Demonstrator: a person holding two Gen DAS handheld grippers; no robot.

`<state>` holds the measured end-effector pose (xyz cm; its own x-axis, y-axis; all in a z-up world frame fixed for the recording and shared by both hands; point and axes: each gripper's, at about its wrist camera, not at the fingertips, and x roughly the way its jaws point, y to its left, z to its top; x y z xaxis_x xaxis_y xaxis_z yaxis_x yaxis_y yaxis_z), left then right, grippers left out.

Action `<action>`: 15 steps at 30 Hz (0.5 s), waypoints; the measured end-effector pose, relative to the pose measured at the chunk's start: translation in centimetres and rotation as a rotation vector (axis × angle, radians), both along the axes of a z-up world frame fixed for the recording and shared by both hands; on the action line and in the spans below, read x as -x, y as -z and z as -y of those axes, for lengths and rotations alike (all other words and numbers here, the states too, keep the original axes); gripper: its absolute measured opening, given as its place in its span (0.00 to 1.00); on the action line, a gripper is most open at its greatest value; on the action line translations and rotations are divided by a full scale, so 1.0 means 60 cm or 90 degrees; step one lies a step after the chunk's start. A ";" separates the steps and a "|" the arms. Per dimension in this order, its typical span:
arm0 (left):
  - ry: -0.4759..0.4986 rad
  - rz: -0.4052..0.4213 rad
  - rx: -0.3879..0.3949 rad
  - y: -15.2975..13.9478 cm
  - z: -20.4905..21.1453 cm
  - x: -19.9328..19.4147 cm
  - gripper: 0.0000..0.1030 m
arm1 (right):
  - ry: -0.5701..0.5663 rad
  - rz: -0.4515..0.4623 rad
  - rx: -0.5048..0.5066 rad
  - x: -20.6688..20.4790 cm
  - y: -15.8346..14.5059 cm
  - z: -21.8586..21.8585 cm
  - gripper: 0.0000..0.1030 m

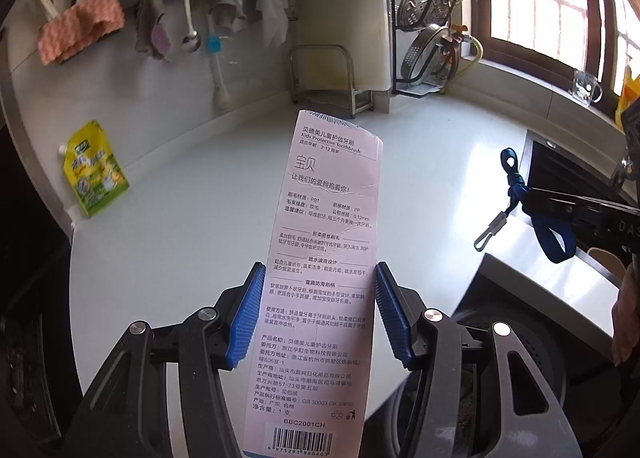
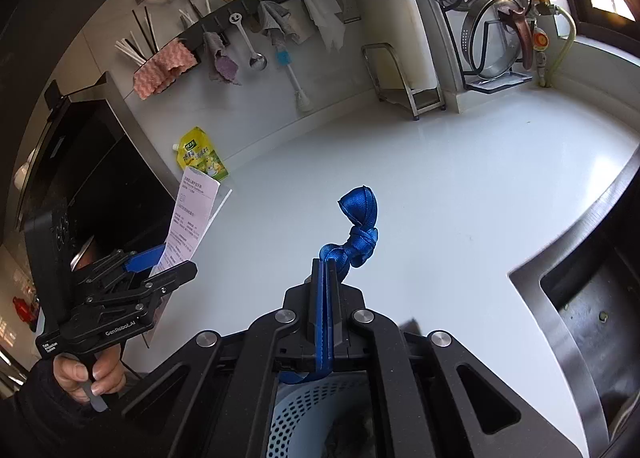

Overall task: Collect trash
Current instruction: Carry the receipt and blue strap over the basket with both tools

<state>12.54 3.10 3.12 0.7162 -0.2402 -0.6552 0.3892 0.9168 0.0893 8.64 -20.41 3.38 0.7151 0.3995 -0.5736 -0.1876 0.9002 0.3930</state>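
I see my left gripper [image 1: 318,314] clamped on the edges of a pink toothbrush package card [image 1: 320,278], which stands up between its pads. My right gripper [image 2: 325,270] is pressed together on a knotted blue lanyard [image 2: 358,230]. Only the right wrist view shows a perforated blue basket [image 2: 304,414] below. The white counter [image 1: 200,225] ahead lies bare up to the sink edge [image 2: 532,286].

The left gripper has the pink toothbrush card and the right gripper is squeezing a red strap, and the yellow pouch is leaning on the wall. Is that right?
Almost. The strap is blue, not red; the right wrist view shows it pinched in the shut right gripper. The rest holds: the left gripper has the pink toothbrush card, and the yellow pouch leans on the wall.
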 end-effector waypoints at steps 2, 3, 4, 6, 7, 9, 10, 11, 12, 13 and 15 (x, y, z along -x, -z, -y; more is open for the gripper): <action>-0.014 0.006 0.003 0.008 -0.004 0.036 0.52 | 0.003 0.002 0.015 0.041 0.004 -0.011 0.01; -0.022 0.013 0.001 0.012 -0.005 0.055 0.52 | 0.004 0.001 0.021 0.061 0.008 -0.016 0.01; -0.031 0.018 -0.001 0.016 -0.005 0.074 0.52 | 0.005 -0.002 0.025 0.079 0.013 -0.021 0.01; -0.045 0.016 0.010 0.023 -0.006 0.110 0.52 | 0.008 -0.010 0.030 0.114 0.024 -0.028 0.01; -0.050 0.008 0.022 0.026 -0.008 0.126 0.52 | 0.010 -0.013 0.033 0.130 0.029 -0.031 0.01; -0.066 -0.011 0.042 0.035 -0.009 0.154 0.52 | 0.016 -0.014 0.052 0.162 0.037 -0.038 0.01; -0.075 -0.017 0.049 0.040 -0.008 0.168 0.52 | 0.021 -0.015 0.060 0.176 0.041 -0.039 0.01; -0.083 -0.021 0.055 0.044 -0.006 0.180 0.52 | 0.025 -0.015 0.069 0.191 0.045 -0.040 0.01; -0.091 -0.022 0.061 0.048 -0.004 0.194 0.52 | 0.031 -0.015 0.077 0.205 0.049 -0.040 0.01; -0.097 -0.024 0.067 0.054 -0.002 0.208 0.52 | 0.038 -0.016 0.083 0.219 0.053 -0.040 0.02; -0.101 -0.032 0.082 0.066 0.006 0.229 0.52 | 0.049 -0.023 0.087 0.243 0.066 -0.038 0.02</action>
